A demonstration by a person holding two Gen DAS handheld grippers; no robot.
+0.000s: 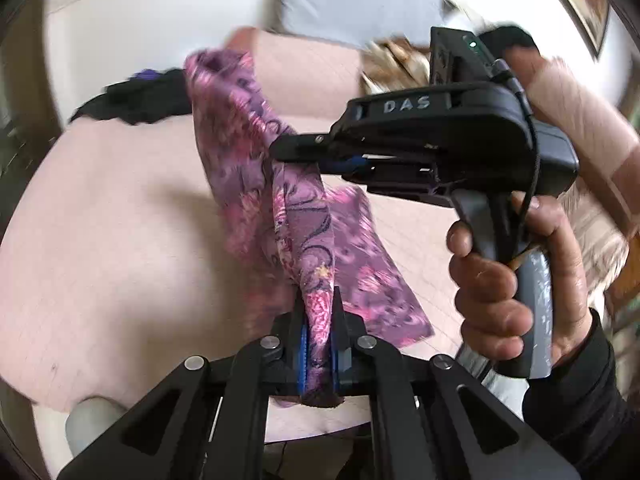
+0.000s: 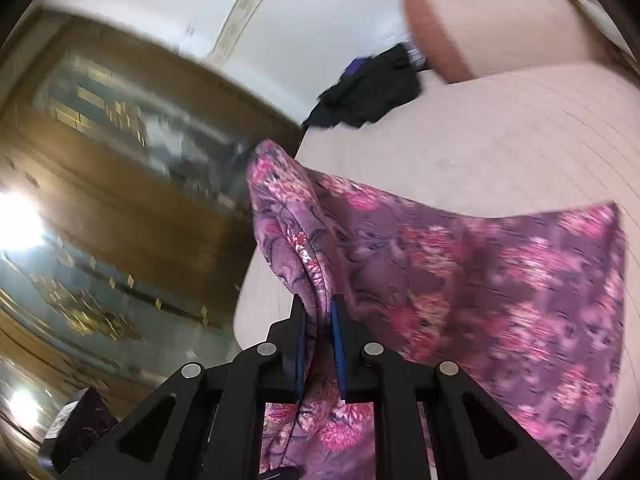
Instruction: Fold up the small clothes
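left gripper [image 1: 318,344] pinching floral cloth [image 1: 304,216]; right gripper [image 2: 318,344] pinching it too | cloth's lower edge cut off; blurred

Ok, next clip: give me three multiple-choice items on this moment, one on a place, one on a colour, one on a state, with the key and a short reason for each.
1. Where does the black garment lie?
A. on the pink bed surface, at its far edge
B. in the left gripper
C. on the floor

2. What colour is the floral cloth that is being held?
A. plain white
B. purple with pink flowers
C. green

3. How do the grippers stand?
A. both open
B. only the left gripper is shut on the cloth
C. both it and the right gripper are shut on the cloth

Key: 1 A, it rests on the pink surface beyond the cloth. 2 B, the print shows in both views. 3 C, cloth is pinched between each pair of fingers.
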